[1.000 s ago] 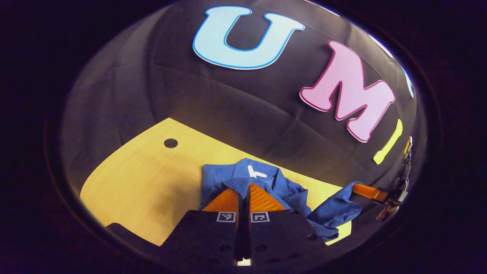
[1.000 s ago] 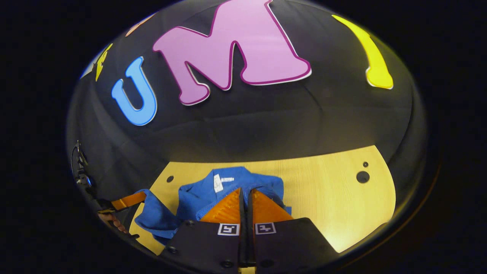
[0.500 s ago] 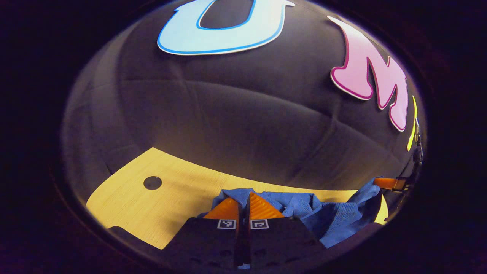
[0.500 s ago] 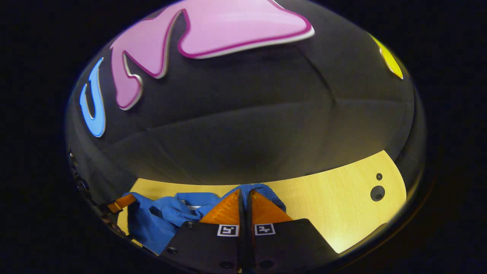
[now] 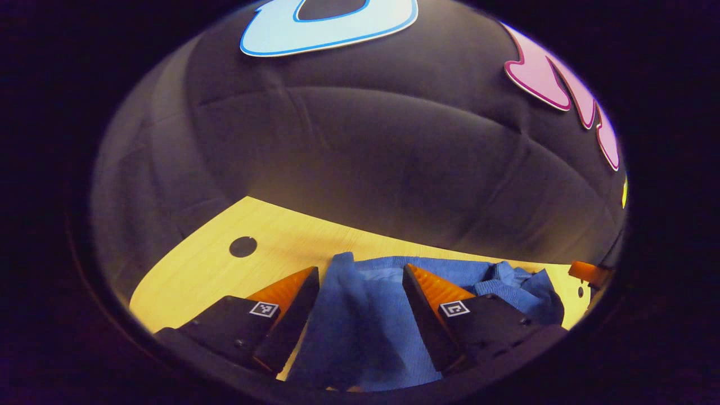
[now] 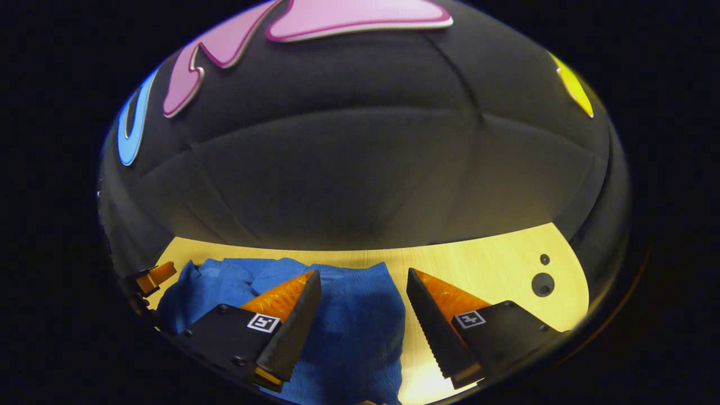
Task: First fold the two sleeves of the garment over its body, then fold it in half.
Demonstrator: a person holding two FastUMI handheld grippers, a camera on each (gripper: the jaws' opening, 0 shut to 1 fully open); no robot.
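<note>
**Both claws letting go of the folded garment**

Half a second ago both claws were pinched together on the blue cloth; now the left claw (image 5: 360, 275) and the right claw (image 6: 363, 278) are both standing wide apart, gripping nothing. The blue garment (image 5: 360, 326) is lying on the tabletop (image 5: 214, 270), bunched toward its far edge by the booth wall, with cloth showing between each claw's open fingers. In the right gripper view the garment (image 6: 354, 320) is looking roughly doubled over, though its right side in the left gripper view is sitting rumpled. The release is suggesting that the fold in half has just been laid down, so the task is probably nearing its end, with smoothing perhaps remaining.
</note>
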